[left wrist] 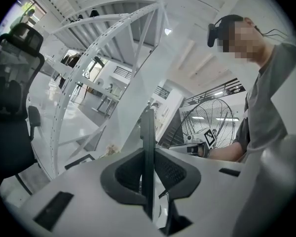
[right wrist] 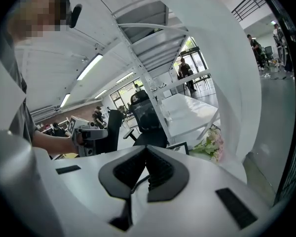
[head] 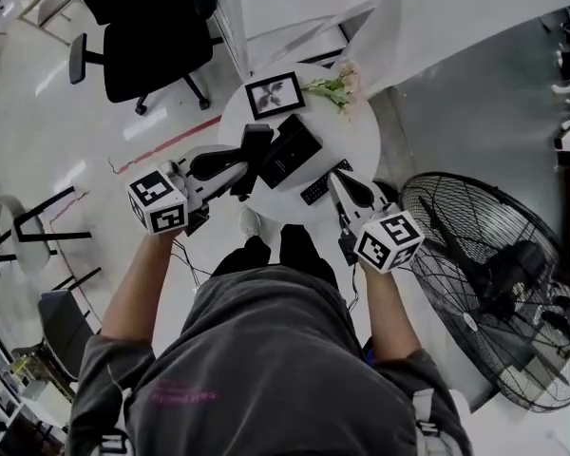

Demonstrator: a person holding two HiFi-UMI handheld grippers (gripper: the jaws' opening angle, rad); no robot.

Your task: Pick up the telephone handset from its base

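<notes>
**Left tool** (head: 242, 171) (left wrist: 148, 154): jaws clamped on the telephone handset (head: 255, 150) (left wrist: 147, 132), a black bar standing edge-on between the pads. The handset is held off its cradle, just beside the left side of the base (head: 293, 148).

**Right tool** (head: 340, 186) (right wrist: 145, 167): jaws together, with nothing gripped. It sits over the counter's near right edge.

**Counter** (head: 361, 136): round and white.
- Black telephone base at the middle.
- Picture frame (head: 274, 93) at the far edge.
- Flowers (head: 332, 88) (right wrist: 209, 144) at the far right edge; I cannot tell whether they stand in a vase.
- Small dark keypad (head: 315, 191) at the near edge, close to the right tool.

**Floor:**
- Fan (head: 494, 283) to the right of the counter.
- Office chair (head: 142, 36) beyond the counter's far left.
</notes>
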